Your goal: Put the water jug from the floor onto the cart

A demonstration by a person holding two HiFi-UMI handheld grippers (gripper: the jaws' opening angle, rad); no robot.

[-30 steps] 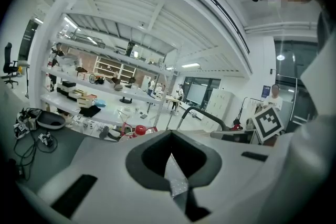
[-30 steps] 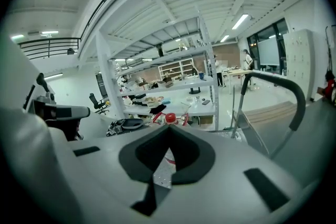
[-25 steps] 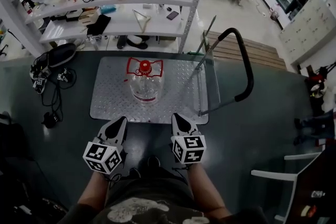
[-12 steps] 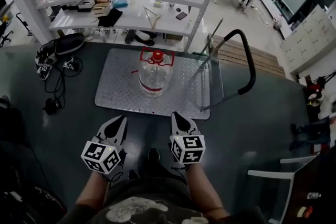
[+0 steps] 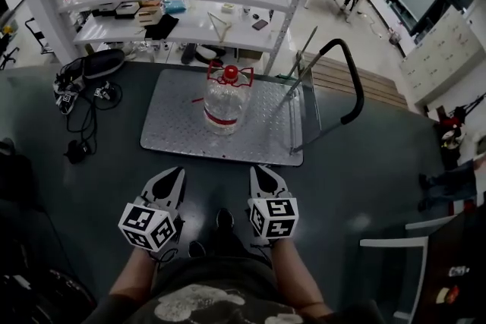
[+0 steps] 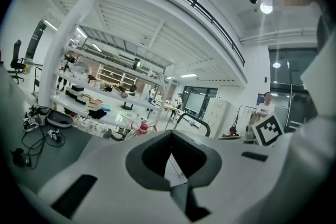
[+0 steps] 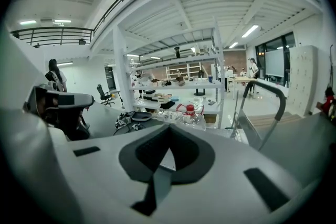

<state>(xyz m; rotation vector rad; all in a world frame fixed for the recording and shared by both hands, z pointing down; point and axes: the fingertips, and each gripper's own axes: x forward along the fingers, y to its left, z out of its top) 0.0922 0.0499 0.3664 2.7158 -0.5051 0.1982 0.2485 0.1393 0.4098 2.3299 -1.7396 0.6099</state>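
Observation:
The clear water jug (image 5: 225,101) with a red cap and red handle stands upright on the cart's metal deck (image 5: 175,129). My left gripper (image 5: 176,174) and right gripper (image 5: 257,171) hover side by side over the dark floor, short of the deck's near edge. Both point toward the cart, shut, with nothing between their jaws. The jug (image 6: 140,127) shows small and far off in the left gripper view. It is also ahead in the right gripper view, jug (image 7: 190,115), beside the cart's black push handle (image 7: 264,86).
The cart's push handle (image 5: 351,80) rises at the deck's right end. A white shelving unit (image 5: 190,23) loaded with small items stands behind the cart. Cables and a bag (image 5: 80,87) lie at the left, a wooden pallet (image 5: 383,76) at the right, a white frame (image 5: 395,246) near right.
Both grippers and the person have drawn back from the cart, which now sits a little farther up the head view. The jug stays put on the deck. Both jaws stay shut.

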